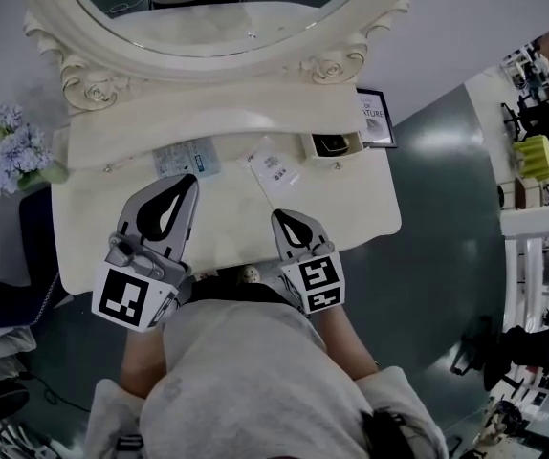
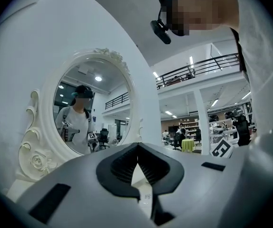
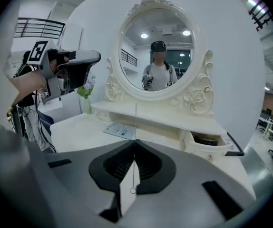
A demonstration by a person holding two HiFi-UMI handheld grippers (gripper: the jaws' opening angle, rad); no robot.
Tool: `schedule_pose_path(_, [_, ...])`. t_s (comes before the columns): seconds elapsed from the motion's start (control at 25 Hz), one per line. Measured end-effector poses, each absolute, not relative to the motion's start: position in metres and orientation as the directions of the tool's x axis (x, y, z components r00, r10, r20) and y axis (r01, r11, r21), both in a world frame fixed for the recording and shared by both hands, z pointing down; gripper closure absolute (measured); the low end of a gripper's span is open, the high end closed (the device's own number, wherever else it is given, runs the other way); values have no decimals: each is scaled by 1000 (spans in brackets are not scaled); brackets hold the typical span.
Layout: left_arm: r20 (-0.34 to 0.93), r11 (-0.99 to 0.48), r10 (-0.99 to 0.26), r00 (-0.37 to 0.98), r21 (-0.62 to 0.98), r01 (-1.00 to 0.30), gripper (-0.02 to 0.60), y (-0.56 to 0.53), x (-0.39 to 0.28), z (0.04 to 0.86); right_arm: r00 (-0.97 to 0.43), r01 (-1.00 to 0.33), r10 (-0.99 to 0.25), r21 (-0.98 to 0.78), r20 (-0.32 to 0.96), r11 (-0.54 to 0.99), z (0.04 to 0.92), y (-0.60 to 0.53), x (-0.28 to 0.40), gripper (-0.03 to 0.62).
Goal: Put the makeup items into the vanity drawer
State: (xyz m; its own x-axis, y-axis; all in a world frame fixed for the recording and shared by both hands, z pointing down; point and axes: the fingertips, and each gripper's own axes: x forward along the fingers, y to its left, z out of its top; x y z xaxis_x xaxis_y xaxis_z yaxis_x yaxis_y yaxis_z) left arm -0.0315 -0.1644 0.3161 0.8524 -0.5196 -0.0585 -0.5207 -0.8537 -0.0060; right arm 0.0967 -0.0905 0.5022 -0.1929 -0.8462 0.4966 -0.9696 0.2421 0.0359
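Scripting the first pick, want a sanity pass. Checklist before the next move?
1. Drawer open: ok.
2. Left gripper empty: ok. Its jaws are together, so open them first.
3. Right gripper empty: cannot tell. Its jaws are together, with a thin wire-like strand between them.
4. Blue packet and white packet lie free on the tabletop: ok.
5. Room in drawer: cannot tell, something dark lies inside.
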Motion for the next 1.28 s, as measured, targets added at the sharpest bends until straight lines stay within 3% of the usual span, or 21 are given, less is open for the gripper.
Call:
schedule_pose_path(0.76, [-73, -904, -425, 902, -8, -427, 568, -161, 16, 313, 39, -974, -841, 207, 539, 88, 496, -67, 199, 572])
schedule_pose_path(1.28, [-60, -902, -430, 901, -13, -432, 568, -162, 23, 314, 156, -835, -787, 505, 598, 218, 496, -85, 262, 572])
